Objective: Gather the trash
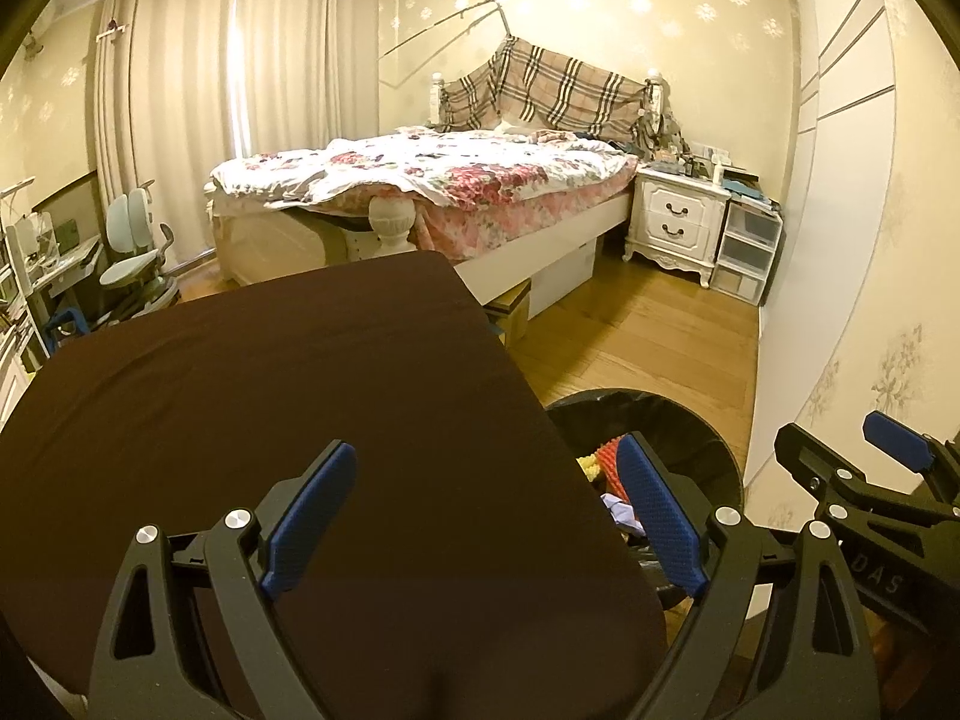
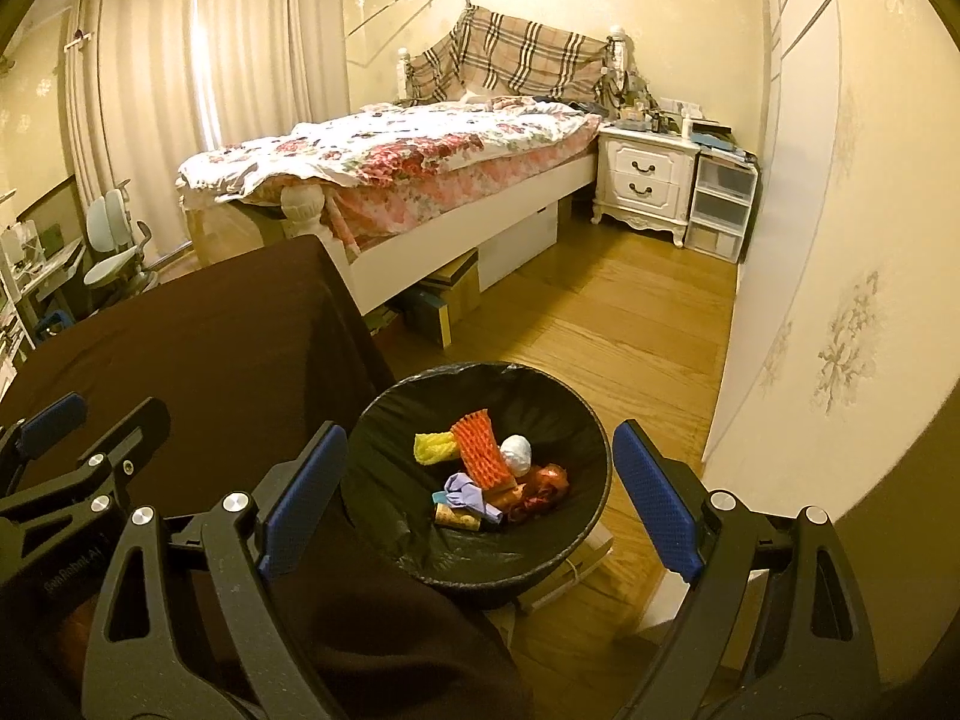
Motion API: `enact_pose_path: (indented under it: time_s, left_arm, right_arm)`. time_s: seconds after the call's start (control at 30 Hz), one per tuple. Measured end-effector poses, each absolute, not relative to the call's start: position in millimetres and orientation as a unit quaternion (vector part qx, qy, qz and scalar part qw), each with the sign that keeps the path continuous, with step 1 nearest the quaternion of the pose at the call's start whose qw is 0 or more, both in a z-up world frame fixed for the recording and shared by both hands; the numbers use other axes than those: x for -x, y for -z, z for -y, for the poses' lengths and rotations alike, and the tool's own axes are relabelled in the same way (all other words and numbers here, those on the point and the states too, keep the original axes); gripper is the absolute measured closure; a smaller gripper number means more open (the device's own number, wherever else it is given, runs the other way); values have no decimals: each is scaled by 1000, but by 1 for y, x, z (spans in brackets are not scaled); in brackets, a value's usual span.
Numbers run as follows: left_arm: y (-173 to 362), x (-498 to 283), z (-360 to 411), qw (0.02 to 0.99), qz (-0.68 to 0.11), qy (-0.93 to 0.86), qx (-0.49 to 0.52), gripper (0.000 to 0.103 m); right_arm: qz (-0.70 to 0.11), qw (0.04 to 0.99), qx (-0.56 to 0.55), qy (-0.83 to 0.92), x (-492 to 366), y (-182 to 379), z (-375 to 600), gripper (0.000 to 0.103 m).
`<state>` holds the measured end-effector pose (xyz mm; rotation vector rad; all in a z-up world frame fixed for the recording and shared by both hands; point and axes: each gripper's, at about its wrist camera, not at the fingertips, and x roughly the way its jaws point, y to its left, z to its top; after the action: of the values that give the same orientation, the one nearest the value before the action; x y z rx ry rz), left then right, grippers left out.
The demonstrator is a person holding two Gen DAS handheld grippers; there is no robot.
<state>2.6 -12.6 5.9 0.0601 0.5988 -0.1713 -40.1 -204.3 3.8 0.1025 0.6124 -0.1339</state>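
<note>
A black-lined trash bin stands on the floor to the right of the brown-clothed table. It holds an orange foam net, a yellow net, a white crumpled ball, a purple scrap, a cork-like piece and a red wrapper. My right gripper is open and empty above the bin. My left gripper is open and empty over the table's right edge; the bin shows past it. The right gripper shows at the right there.
A bed with a floral quilt stands behind the table, boxes under it. A white nightstand and plastic drawers stand by the right wall. A desk chair is at the left. Wooden floor lies beyond the bin.
</note>
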Motion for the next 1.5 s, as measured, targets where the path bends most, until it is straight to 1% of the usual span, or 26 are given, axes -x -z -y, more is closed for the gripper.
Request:
enact_pose_path:
  time_s: [1.5]
  left_arm:
    - [-6,-1,9,951,-297,85,-29,15]
  right_arm:
    - [-303,949,-50,66,40,-4,206,15]
